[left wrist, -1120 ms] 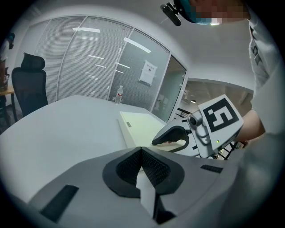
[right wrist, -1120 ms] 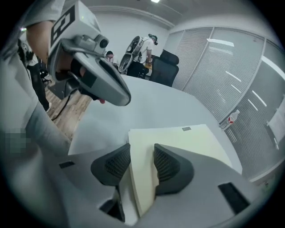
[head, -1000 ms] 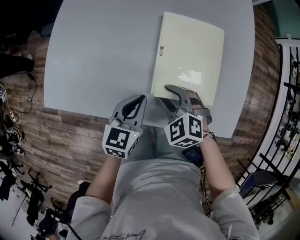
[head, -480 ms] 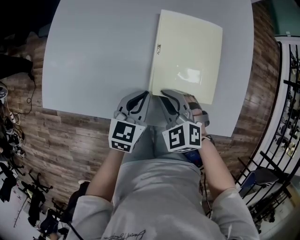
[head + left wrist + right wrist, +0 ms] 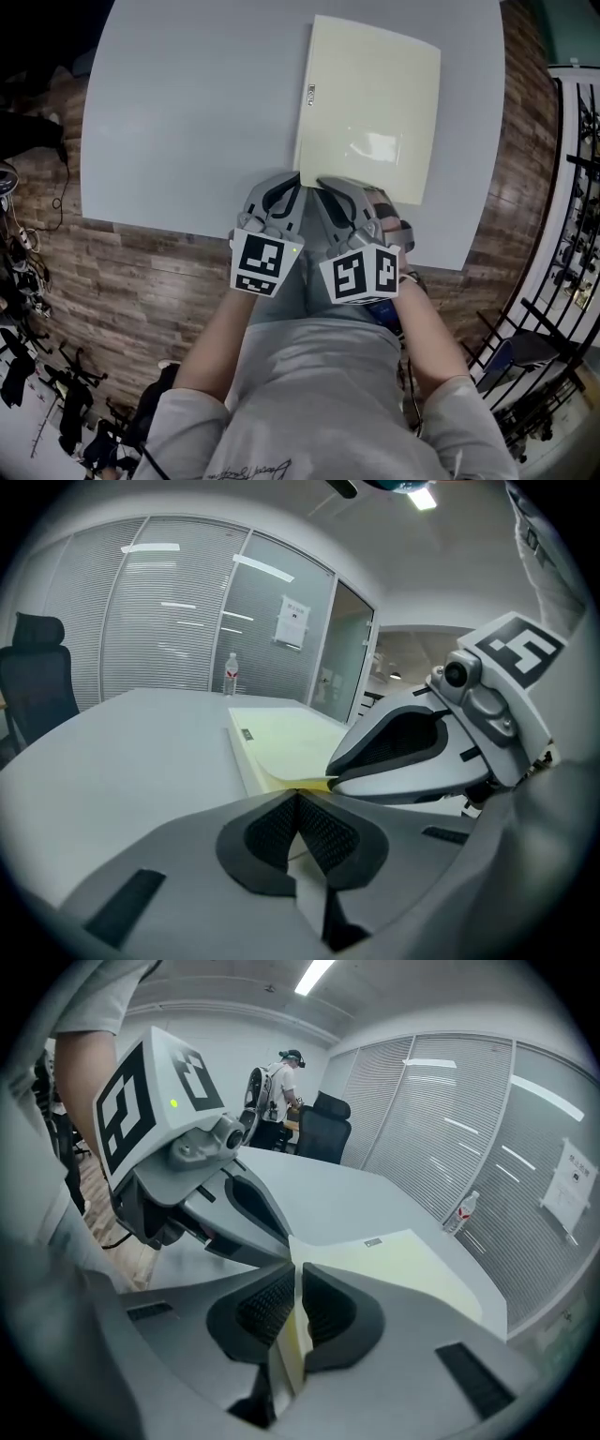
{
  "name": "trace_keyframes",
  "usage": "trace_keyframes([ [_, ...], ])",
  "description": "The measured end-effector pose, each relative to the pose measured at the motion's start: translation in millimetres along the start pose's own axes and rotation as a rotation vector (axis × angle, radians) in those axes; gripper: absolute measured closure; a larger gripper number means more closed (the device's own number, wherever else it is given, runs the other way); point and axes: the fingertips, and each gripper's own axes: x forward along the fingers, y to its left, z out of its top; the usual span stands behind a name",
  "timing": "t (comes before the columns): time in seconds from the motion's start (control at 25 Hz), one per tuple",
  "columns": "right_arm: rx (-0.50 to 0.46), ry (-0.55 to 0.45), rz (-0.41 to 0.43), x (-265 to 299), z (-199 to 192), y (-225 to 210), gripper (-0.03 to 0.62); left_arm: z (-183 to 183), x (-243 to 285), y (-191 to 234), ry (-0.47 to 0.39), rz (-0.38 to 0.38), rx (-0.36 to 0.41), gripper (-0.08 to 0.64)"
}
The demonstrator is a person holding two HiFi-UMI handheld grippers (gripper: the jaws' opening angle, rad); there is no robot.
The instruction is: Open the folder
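1. Folder (image 5: 370, 103): pale yellow, lies on grey table (image 5: 187, 112), on its R half. A small label sits at its L edge.
2. R gripper (image 5: 295, 1269): jaws clenched on a thin pale-yellow sheet, the folder's cover, at the near edge by the near-L corner. The sheet runs down between the pads.
3. L gripper (image 5: 298, 794): jaws closed, tips together right at the folder's near-L corner. Can't tell if they nip any of the cover.
4. L gripper view: cover curls up a little off the stack at that corner, just under the R gripper's jaw.
5. Head view: both grippers side by side at the table's near edge, nearly touching, marker cubes toward the person.
6. Water bottle (image 5: 231, 674) stands upright at the table's far end, well apart from the folder.
7. Black office chair (image 5: 33, 682) beside the table. R gripper view: a person (image 5: 272, 1082) stands in the bkgd by another chair.
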Motion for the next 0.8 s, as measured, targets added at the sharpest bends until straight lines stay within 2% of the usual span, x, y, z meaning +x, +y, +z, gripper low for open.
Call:
trace_keyframes([
  [0.28,0.040,-0.040,-0.074,-15,11,-13,0.561,-3,0,3,0.003,0.024,-0.054,0.551],
  [0.64,0.180,-0.087,-0.155,-27,19,-34,0.569,-4,2,7,0.027,0.050,-0.056,0.551],
  [0.8,0.193,-0.127,-0.196,-41,27,-43,0.569,-3,4,8,0.030,0.057,-0.051,0.551],
])
